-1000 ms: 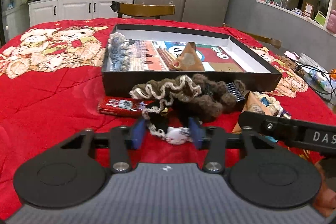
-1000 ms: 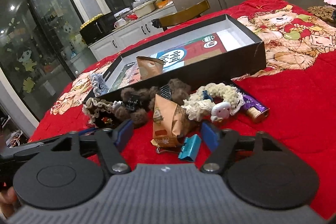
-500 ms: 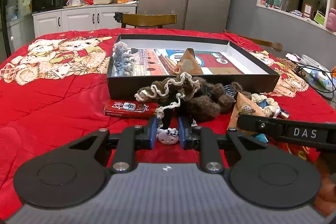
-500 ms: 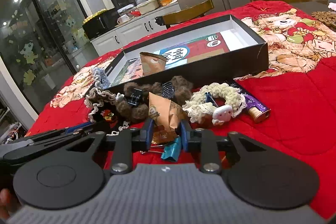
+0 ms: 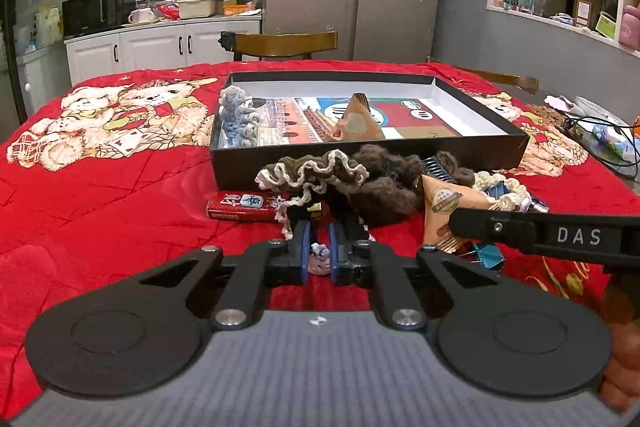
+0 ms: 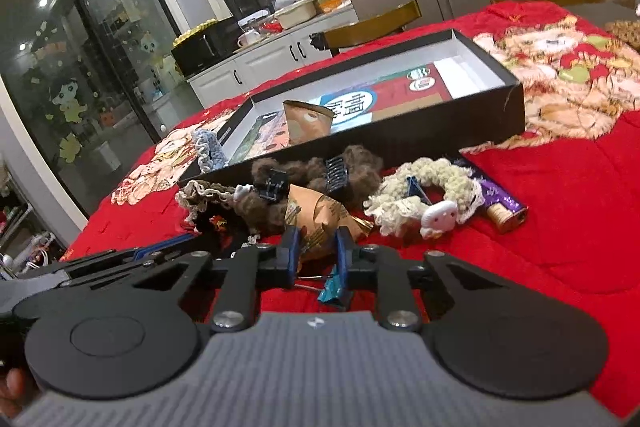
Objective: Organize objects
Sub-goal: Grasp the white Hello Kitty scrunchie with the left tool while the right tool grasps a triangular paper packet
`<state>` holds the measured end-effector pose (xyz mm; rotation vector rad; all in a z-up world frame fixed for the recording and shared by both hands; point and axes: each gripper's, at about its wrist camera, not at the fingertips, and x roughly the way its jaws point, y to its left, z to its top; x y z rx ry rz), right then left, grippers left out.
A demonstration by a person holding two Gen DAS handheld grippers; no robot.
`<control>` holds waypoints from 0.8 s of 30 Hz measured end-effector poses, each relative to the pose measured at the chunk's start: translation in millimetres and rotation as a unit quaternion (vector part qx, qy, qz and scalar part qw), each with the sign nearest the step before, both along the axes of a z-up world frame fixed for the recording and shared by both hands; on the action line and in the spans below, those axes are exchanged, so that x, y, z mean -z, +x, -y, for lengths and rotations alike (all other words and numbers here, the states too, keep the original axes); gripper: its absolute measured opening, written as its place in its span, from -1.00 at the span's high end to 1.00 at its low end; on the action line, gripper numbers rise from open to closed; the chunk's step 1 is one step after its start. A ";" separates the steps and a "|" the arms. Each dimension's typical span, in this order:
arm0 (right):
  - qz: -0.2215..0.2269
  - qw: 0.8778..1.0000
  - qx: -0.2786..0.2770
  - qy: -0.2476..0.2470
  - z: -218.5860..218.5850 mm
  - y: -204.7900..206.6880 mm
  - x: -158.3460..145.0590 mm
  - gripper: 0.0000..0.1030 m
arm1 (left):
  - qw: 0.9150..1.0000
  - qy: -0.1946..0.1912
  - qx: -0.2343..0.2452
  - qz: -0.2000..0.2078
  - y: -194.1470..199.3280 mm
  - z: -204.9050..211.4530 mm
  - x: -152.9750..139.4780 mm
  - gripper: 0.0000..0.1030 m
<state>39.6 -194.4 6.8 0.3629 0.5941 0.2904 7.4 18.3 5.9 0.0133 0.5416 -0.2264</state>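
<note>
Right wrist: gripper (image 6: 316, 245) now closed on packet (image 6: 316, 213).

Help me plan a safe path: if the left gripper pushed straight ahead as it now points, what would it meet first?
Likely the brown frilly scrunchie heaped just beyond the left gripper, which is already shut on its cat-charm end; behind it stands the black box wall. Depth is hard to judge.

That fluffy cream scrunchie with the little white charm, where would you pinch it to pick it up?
Probably on the bare arc of the cream scrunchie, on its right side away from the white charm. It lies flat as an open ring, so one finger could drop into the hole and the other outside, coming from above. The near-left side is crowded by the brown packet, and a purple tube lies just beyond.
</note>
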 end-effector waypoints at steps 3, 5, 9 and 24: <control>-0.004 1.000 -0.001 0.006 1.3 2.3 1.6 0.55 | 1.000 0.002 0.000 0.001 -0.6 1.2 0.2 0.76; -0.003 1.000 -0.002 0.004 -0.3 1.9 1.8 0.55 | 1.000 0.000 0.000 0.000 -0.8 0.3 0.4 0.76; -0.006 1.000 -0.003 0.004 0.0 2.5 2.2 0.54 | 1.000 0.003 0.001 0.000 -1.1 -0.4 0.4 0.76; -0.017 1.000 -0.006 0.014 3.2 4.6 3.7 0.49 | 0.999 -0.002 0.008 -0.035 5.8 -0.6 6.2 0.49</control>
